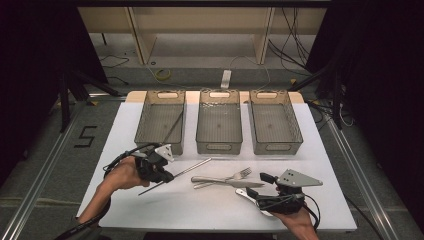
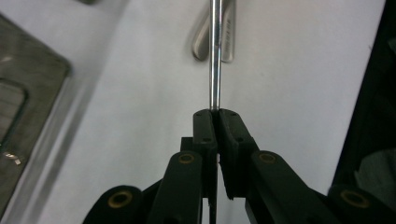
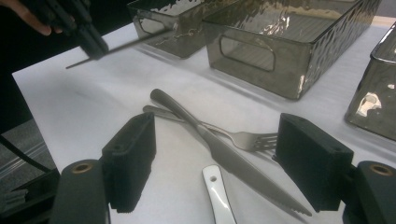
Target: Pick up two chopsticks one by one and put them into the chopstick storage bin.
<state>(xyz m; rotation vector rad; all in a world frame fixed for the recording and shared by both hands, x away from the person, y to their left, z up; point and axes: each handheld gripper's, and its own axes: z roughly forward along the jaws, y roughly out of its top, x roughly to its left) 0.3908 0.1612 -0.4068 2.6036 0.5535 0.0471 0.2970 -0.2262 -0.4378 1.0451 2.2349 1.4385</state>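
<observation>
We are gripping a thin silver metal rod, likely a chopstick (image 1: 187,169), with the left tongs (image 1: 167,176) clamped shut on it near its lower end, at about eight o'clock on the white desk (image 1: 150,200); its free end is pointing toward two o'clock. A second thin rod (image 1: 172,126) is lying slantwise in the left smoky-grey plastic basket (image 1: 145,131) at eleven o'clock. At five o'clock, the right tongs (image 1: 264,178) are standing wide open over a white-handled utensil (image 3: 217,196), just beside a crossed steel knife (image 3: 224,156) and steel fork (image 3: 243,137). The middle basket (image 1: 205,137) and right basket (image 1: 295,135) are sitting empty. We are judging this a cutlery sort, with the rod's carry in hand; next we are needing to swing it up toward eleven o'clock and release it above the left basket, keeping it clear of the rim.
</observation>
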